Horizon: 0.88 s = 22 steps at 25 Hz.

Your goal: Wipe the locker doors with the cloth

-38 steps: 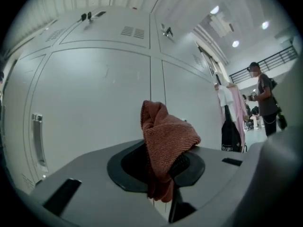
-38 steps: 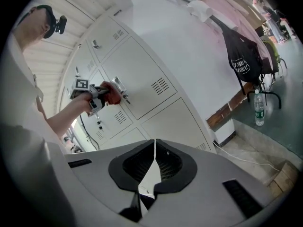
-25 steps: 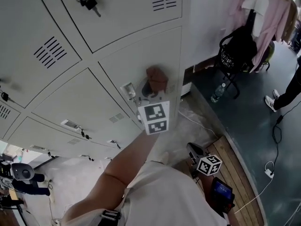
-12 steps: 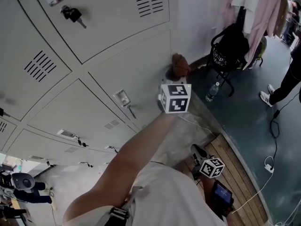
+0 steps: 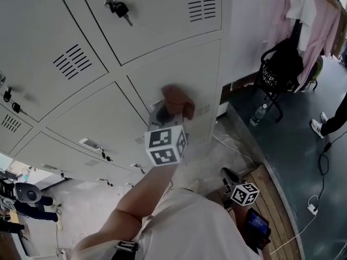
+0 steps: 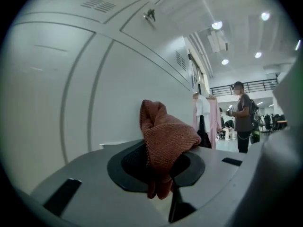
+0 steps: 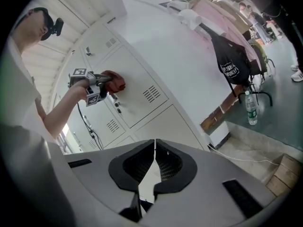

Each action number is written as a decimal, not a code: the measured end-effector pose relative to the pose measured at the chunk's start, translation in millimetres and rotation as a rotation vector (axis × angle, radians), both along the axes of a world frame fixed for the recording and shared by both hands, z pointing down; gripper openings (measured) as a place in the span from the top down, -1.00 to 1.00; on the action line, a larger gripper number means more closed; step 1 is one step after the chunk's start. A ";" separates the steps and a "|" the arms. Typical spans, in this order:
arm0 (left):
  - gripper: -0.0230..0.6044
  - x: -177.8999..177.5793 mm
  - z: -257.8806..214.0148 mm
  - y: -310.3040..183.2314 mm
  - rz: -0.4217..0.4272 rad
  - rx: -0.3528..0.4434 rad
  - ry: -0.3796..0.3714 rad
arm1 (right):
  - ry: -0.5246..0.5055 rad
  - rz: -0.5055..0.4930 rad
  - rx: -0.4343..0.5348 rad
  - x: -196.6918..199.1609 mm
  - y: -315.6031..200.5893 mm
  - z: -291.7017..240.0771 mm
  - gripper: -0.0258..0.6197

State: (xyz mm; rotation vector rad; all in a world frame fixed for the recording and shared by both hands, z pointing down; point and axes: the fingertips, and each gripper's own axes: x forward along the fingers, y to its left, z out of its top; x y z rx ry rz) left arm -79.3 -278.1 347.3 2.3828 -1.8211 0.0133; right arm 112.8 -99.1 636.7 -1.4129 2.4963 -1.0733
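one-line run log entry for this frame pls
left gripper: shut on rust-brown knitted cloth, at grey metal locker door | right gripper: shut, empty

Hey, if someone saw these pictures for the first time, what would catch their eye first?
Most likely the rust-red cloth, clamped in the left tongs and held up at a grey locker door in the middle of the head view. Next, the pink garments hanging at the far right, while the right tongs hang low, shut and empty.
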 end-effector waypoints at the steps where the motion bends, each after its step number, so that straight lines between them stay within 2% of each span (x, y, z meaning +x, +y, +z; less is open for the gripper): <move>1: 0.68 -16.7 0.0 8.1 -0.028 0.002 -0.002 | 0.003 -0.021 0.003 -6.0 -1.4 -0.6 0.86; 4: 0.68 -61.5 -2.5 31.5 -0.119 0.015 -0.003 | 0.012 -0.074 0.002 -19.3 -3.1 0.8 0.86; 6: 0.68 -84.7 -14.3 41.7 -0.192 0.064 -0.022 | 0.016 -0.099 -0.002 -25.3 -3.6 3.1 0.86; 9: 0.68 -99.7 -27.7 41.4 -0.244 0.115 -0.048 | 0.015 -0.123 -0.002 -33.9 -4.0 5.1 0.86; 11: 0.68 -81.5 -28.6 34.1 -0.188 0.110 -0.041 | 0.014 -0.127 -0.005 -36.6 -1.3 6.3 0.86; 13: 0.68 -50.4 -30.0 21.6 -0.112 0.108 -0.040 | 0.012 -0.116 -0.006 -35.6 2.2 6.5 0.86; 15: 0.68 -22.4 -34.2 7.2 -0.070 0.124 -0.057 | 0.010 -0.092 -0.005 -30.5 5.2 5.9 0.86; 18: 0.68 17.0 -32.2 -14.4 -0.014 0.125 -0.076 | 0.007 -0.033 -0.006 -13.5 10.2 5.9 0.86; 22: 0.68 74.1 -17.3 -40.0 0.078 0.087 -0.099 | 0.005 0.067 -0.010 17.1 17.3 5.6 0.86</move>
